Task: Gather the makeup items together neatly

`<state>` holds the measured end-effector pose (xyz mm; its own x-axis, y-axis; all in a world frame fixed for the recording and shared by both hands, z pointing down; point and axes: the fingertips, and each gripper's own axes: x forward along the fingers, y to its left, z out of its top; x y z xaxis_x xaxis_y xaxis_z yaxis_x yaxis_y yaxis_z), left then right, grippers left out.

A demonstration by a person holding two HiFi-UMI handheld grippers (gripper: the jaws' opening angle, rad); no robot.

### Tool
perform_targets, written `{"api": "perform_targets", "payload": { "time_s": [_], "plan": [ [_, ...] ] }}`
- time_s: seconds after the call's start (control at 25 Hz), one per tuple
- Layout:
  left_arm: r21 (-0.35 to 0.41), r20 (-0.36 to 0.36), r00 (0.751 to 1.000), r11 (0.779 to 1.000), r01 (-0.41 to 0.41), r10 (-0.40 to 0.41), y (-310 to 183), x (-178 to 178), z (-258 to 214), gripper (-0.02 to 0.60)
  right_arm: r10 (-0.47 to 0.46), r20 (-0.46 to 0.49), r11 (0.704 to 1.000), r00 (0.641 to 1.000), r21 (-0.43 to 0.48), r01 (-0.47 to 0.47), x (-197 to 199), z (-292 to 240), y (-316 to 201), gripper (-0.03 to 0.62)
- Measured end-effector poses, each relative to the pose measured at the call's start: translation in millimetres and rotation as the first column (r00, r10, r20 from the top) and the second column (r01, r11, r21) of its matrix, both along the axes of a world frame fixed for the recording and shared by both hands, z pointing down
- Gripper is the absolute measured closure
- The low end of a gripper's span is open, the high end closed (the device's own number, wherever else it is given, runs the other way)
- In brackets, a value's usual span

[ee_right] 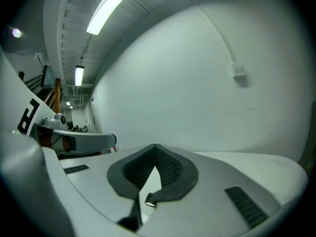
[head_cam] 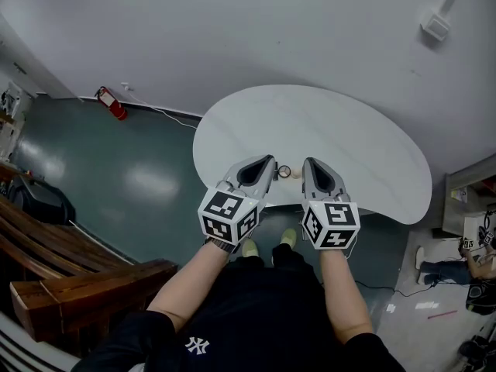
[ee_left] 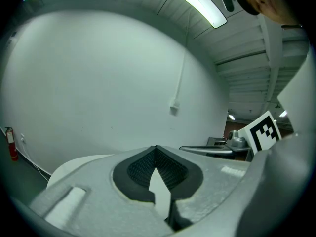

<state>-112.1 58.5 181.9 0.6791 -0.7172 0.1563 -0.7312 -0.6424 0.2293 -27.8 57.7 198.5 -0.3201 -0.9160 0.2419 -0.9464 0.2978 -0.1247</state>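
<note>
Two small makeup items (head_cam: 286, 172), a dark ring-shaped piece and a beige one beside it, lie near the front edge of the white curved table (head_cam: 349, 130); too small to tell more. My left gripper (head_cam: 268, 162) hovers just left of them, shut and empty. My right gripper (head_cam: 309, 164) hovers just right of them, also shut with nothing held. In the left gripper view the jaws (ee_left: 156, 147) meet at their tips above the tabletop. In the right gripper view the jaws (ee_right: 155, 146) also touch at the tips, and a small shiny piece (ee_right: 148, 200) shows through the gap lower down.
A red fire extinguisher (head_cam: 112, 104) lies on the green floor by the wall. Wooden benches (head_cam: 77, 281) stand at the left. A cable box (head_cam: 435, 26) is on the wall behind the table. A seated person (head_cam: 465, 260) is at the far right.
</note>
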Motion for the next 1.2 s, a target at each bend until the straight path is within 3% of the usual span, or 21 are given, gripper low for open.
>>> {"api": "perform_targets", "payload": {
  "time_s": [0.32, 1.2],
  "plan": [
    [0.011, -0.008, 1.000, 1.000, -0.005, 0.005, 9.2, -8.6, -17.5, 0.572, -0.016, -0.002, 0.999, 1.000, 0.030, 0.016, -9.6, -31.9, 7.1, 0.579],
    [0.042, -0.008, 0.999, 0.999, -0.032, 0.033, 0.6, -5.2, -28.4, 0.572, -0.025, -0.037, 0.998, 0.999, 0.060, 0.028, -20.1, -39.2, -1.2, 0.580]
  ]
}}
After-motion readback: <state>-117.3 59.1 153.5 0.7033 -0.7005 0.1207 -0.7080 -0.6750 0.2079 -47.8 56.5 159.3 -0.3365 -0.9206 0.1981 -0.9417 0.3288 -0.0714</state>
